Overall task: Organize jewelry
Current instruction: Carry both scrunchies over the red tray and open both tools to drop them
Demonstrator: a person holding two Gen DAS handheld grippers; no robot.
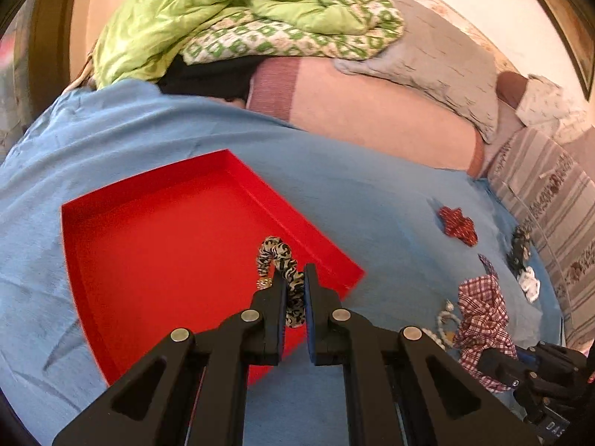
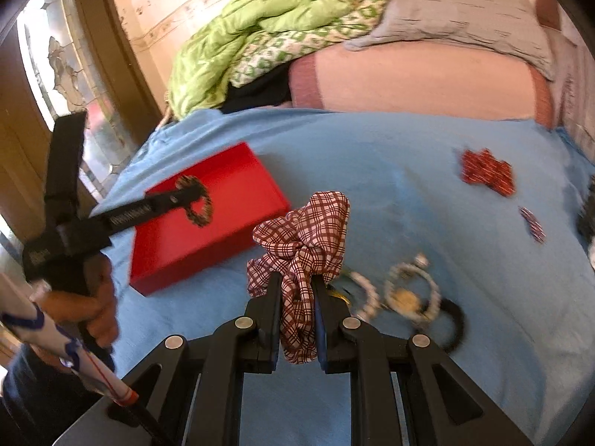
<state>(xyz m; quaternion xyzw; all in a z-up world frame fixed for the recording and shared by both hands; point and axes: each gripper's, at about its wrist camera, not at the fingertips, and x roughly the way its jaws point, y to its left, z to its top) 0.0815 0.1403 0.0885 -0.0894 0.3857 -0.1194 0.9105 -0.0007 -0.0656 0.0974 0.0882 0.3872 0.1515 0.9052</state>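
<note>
L gripper (image 1: pixel 295 282) pinches an animal-print scrunchie (image 1: pixel 280 260) btwn its fingertips, the loop sticking out past the tips and hanging over the near-right part of the red tray (image 1: pixel 148 245) on the blue bedspread (image 1: pixel 334 171). R gripper (image 2: pixel 295 286) is clamped on a maroon plaid scrunchie (image 2: pixel 308 230), fabric bunched above the tips and trailing down btwn the fingers, held just right of the tray. Bracelets (image 2: pixel 405 293), a black hair tie (image 2: pixel 455 319) and a red scrunchie (image 2: pixel 487 171) lie on the bedspread to the right.
</note>
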